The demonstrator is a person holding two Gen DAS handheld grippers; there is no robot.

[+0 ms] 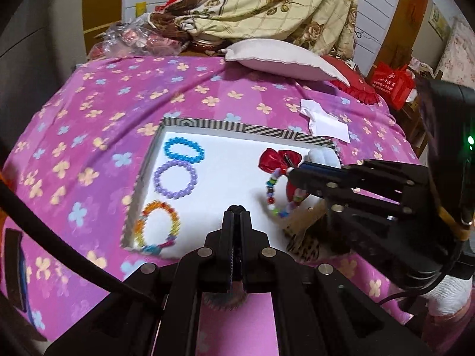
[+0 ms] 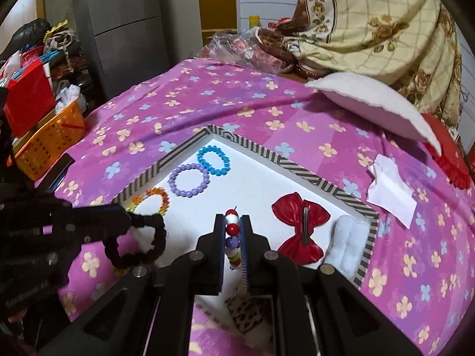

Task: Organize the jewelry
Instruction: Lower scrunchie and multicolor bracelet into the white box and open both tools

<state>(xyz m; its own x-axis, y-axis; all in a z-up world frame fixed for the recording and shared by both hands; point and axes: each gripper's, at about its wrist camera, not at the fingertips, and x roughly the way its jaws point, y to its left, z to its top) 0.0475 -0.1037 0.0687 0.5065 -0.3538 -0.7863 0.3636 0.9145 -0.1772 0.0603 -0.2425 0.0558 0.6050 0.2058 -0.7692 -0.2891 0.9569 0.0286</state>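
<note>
A white tray with a striped rim (image 1: 207, 124) (image 2: 299, 169) lies on the pink bedspread. In it lie a blue bracelet (image 1: 184, 150) (image 2: 213, 160), a purple bracelet (image 1: 175, 182) (image 2: 188, 180), an orange multicoloured bracelet (image 1: 158, 228) (image 2: 154, 197), a red bow clip (image 1: 274, 158) (image 2: 301, 225) and a white fluffy piece (image 1: 322, 157) (image 2: 344, 243). My right gripper (image 2: 233, 231) (image 1: 292, 175) is shut on a multicoloured bead bracelet (image 1: 277, 195) (image 2: 232, 231), held above the tray. My left gripper (image 1: 236, 209) (image 2: 130, 222) is shut on a black fuzzy hair tie (image 2: 139, 243) over the tray's near edge.
A white pillow (image 1: 282, 57) and folded blankets (image 1: 267, 0) lie at the bed's far end. White paper (image 1: 323, 121) (image 2: 390, 190) lies right of the tray. A leopard-print item (image 1: 302, 237) (image 2: 249, 314) sits at the tray's near edge. An orange basket (image 2: 47, 142) stands left of the bed.
</note>
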